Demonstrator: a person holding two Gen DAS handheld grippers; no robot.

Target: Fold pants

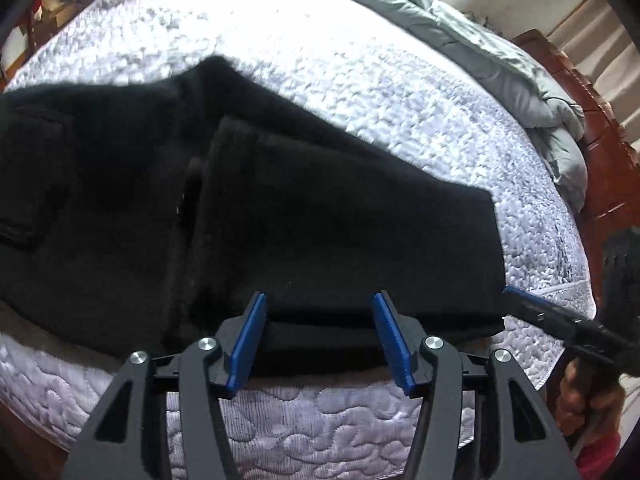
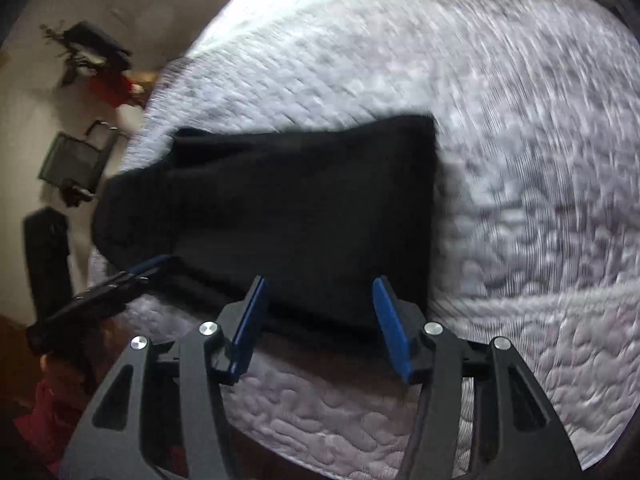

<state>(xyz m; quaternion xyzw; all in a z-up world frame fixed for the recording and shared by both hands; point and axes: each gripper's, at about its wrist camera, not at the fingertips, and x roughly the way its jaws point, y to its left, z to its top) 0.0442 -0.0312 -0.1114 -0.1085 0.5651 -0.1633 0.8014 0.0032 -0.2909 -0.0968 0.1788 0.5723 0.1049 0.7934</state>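
Observation:
Black pants (image 1: 248, 216) lie folded on a white quilted mattress (image 1: 320, 64), with the layered near edge at the bed's front. My left gripper (image 1: 320, 312) is open, its blue pads either side of that near edge, holding nothing. My right gripper (image 2: 320, 300) is open too, just in front of the pants (image 2: 288, 208) near their right end. The right gripper also shows in the left wrist view (image 1: 516, 294) at the pants' right corner. The left gripper shows in the right wrist view (image 2: 154, 264) at the left.
A grey duvet (image 1: 500, 64) is bunched along the far right of the bed beside a wooden headboard (image 1: 600, 152). Chairs and dark objects (image 2: 76, 164) stand on the floor left of the bed. The mattress front edge (image 2: 340, 420) is right below the grippers.

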